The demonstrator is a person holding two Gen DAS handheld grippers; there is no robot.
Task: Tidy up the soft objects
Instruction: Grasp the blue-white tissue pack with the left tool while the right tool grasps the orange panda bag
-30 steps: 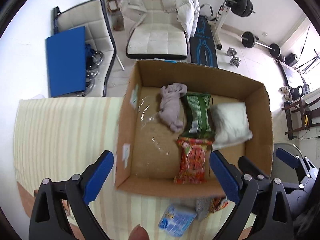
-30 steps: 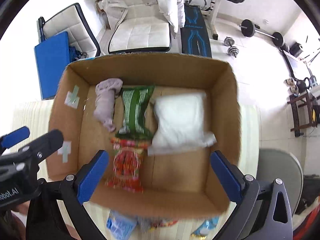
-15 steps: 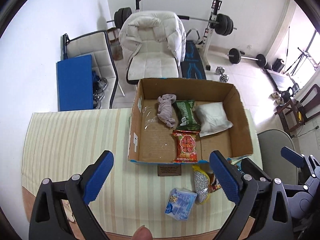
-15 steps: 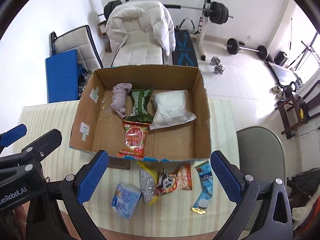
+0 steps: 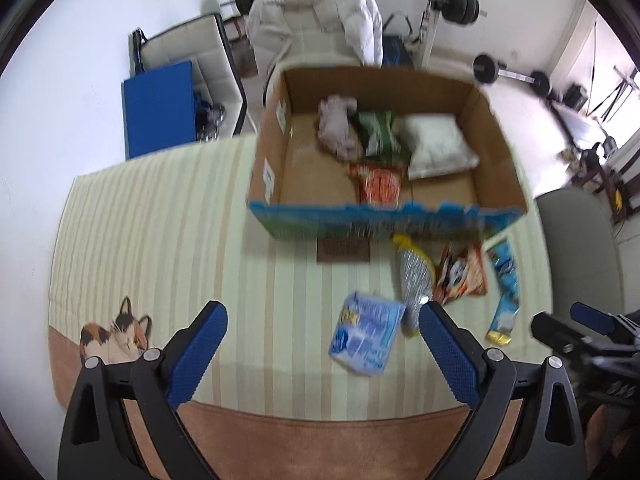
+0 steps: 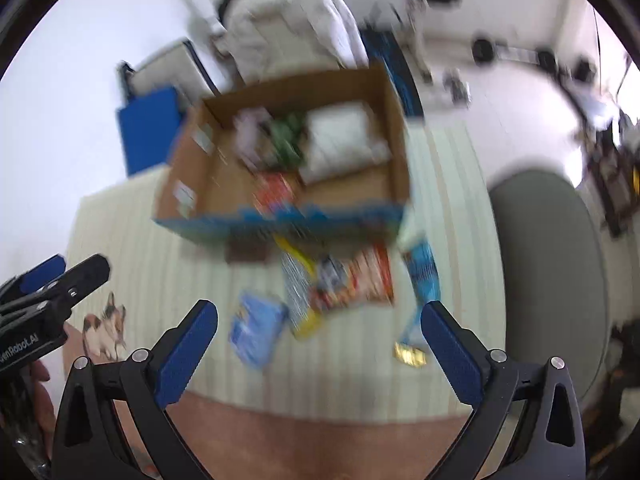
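Currently both grippers hang above the striped table cloth (image 5: 160, 220), jaws spread wide, nothing between them: left gripper (image 5: 320, 350), right gripper (image 6: 318, 344). Right view is heavily motion-blurred.

Counts:
- 1 cardboard box (image 5: 498, 148), open top, blue print on its near outer wall, sitting at the far side of the table.
- 4 soft items inside the box: grey-pink cloth bundle (image 5: 336, 128) at the back, green packet (image 5: 378, 134) touching it on the right, white pillow-like bag (image 5: 436, 146) right of that, red snack packet (image 5: 376, 188) in front of the green one.
- 4 items outside on the cloth, just in front of the box: light blue tissue pack (image 5: 366, 334) nearest the left gripper, silver-and-yellow bag (image 5: 416, 276) beside it, orange snack bag (image 5: 464, 276) with a cartoon face touching that, narrow blue sachet (image 5: 506, 284) furthest right.
- 1 small brown card (image 5: 343, 250) lying against the box's front wall.
- 1 cat picture (image 5: 114, 338) on the cloth's near left corner.

Writing: only partial lettering on the left gripper's body as seen from the right view, reads "enRobot.AI" (image 6: 18, 346). Package print is too blurred to read.
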